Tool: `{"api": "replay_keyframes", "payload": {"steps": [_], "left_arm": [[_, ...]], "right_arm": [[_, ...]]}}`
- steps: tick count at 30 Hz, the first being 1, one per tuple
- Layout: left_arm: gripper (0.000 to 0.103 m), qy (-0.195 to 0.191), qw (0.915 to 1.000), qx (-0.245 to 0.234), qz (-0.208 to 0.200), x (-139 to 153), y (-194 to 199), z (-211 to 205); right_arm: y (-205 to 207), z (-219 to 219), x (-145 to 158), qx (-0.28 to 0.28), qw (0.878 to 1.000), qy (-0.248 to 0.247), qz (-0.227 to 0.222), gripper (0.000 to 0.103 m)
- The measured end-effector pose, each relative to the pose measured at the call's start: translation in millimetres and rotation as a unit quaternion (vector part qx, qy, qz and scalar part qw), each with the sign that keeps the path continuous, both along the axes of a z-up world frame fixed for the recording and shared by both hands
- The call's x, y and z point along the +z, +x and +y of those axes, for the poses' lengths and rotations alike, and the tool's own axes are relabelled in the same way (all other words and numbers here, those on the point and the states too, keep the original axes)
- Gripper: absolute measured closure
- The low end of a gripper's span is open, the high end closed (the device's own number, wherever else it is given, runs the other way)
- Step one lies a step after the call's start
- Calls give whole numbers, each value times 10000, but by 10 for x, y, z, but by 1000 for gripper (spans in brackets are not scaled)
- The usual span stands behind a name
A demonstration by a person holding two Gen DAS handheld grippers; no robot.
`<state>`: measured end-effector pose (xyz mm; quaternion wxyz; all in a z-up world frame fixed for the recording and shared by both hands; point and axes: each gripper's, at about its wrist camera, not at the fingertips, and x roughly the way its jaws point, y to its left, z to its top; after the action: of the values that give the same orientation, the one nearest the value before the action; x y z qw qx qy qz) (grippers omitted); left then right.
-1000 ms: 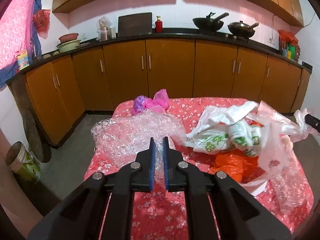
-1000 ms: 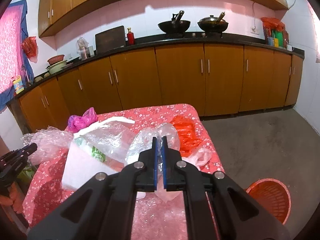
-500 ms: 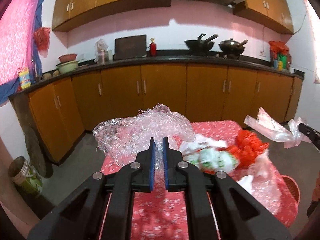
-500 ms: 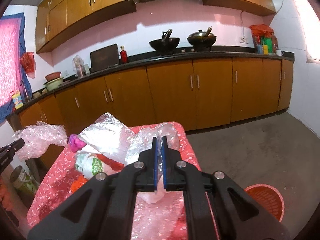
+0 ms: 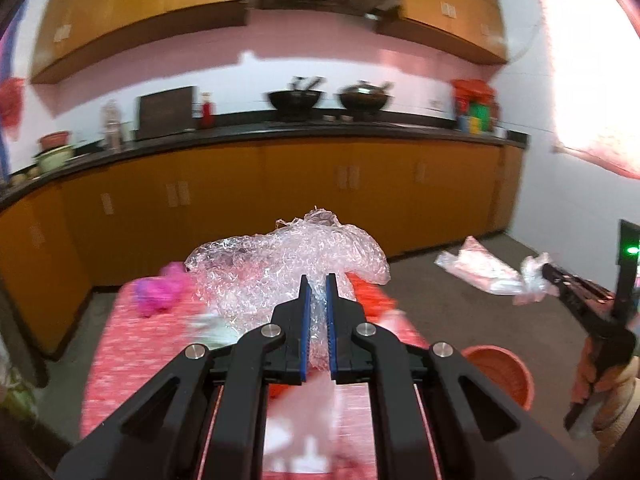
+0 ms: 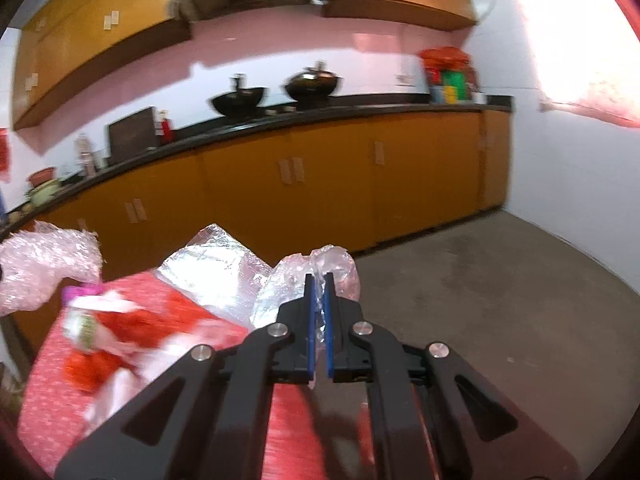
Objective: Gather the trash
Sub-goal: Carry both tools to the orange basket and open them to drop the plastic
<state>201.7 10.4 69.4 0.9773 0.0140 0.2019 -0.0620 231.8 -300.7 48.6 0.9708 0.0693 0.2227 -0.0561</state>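
Above the red floral-cloth table point(image 5: 132, 344) we hold crinkled clear bubble wrap point(image 5: 280, 256) clamped in the left gripper point(image 5: 316, 292) and a thin clear plastic bag point(image 6: 320, 268) clamped in the right gripper point(image 6: 318, 292), with a round orange plastic basket point(image 5: 504, 372) on the floor right of the table.

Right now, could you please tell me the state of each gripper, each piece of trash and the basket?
Left gripper: shut on bubble wrap.
Bubble wrap: crumpled, lifted off the table.
Right gripper: shut on clear bag.
Clear bag: crumpled, held up.
Pink bag: lying on the table.
Basket: upright on the floor, contents unclear.
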Motion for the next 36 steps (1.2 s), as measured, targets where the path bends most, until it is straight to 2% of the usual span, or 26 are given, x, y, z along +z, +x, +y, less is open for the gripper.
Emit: {"api": "replay_keyframes", "payload": {"steps": [5,8,16,19,25,29,34,36], "left_arm": [[96,-37,9971,-711,274,-270,124,-784],[96,-35,9924,-1073,606,-562,220,-1274],[96,132,9771,-1462,1538,-1286,438,-2155],[96,159,9707,-1469,1897,-1477,523,-2368],[96,238,9595,-1500,2373,-1636,699,-2643],[96,351,9539,-1545,2549,-1651,755,-2782],[96,352,9499,-1549,2691,-1720,839,-2859],[92,323,9480,-1593,2736,-1730,881,-2874]], "right_arm": [[-90,-674,-339,-681,9970,-78,362,98],[-127,-1026,-585,-1005,9929,-78,638,98],[-139,-1598,-1215,-1514,9808,-30,1226,98],[-92,-1754,-1449,-1605,9765,88,1437,98],[36,-1870,-1772,-1647,9710,237,1719,97],[195,-1891,-1899,-1629,9684,437,1838,97],[289,-1908,-1998,-1525,9680,699,1867,90],[325,-1921,-2012,-1481,9682,775,1861,86]]}}
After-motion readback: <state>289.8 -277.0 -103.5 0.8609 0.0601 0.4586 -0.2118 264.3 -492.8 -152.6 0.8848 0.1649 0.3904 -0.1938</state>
